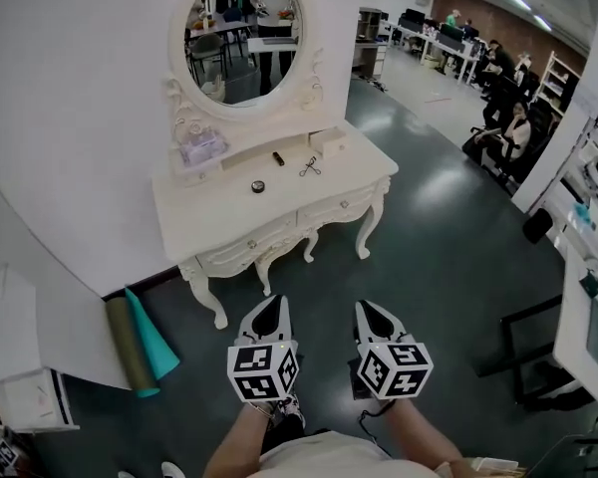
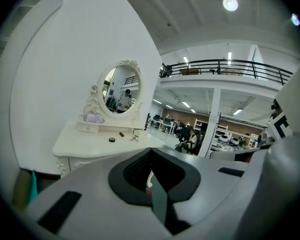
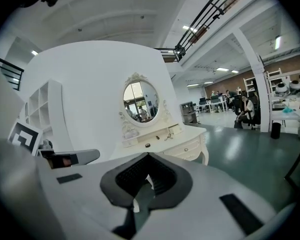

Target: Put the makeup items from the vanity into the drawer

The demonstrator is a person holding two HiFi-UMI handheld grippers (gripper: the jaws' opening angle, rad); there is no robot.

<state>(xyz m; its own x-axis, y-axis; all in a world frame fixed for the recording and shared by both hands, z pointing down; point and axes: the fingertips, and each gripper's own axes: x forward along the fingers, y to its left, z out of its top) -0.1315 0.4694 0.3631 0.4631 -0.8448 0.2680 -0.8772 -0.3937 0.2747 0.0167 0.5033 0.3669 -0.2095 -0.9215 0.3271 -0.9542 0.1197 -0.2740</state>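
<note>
The left gripper [image 1: 269, 305] and right gripper [image 1: 372, 309] are held clenched and empty at lower centre, well short of the vanity [image 1: 204, 222]. The compact [image 1: 258, 186], lipstick [image 1: 278, 158] and eyelash curler [image 1: 310, 167] are left on its top, above centre.

On the vanity [image 1: 219, 207], a round item [image 1: 258, 186], a short item [image 1: 278, 158] and a scissor-like item [image 1: 310, 167] are shown too small to be identified. The inside of the drawer [image 1: 249, 244] is hidden behind its shut front. The person's forearms [image 1: 241, 444] are cut off by the head view's lower edge.
</note>
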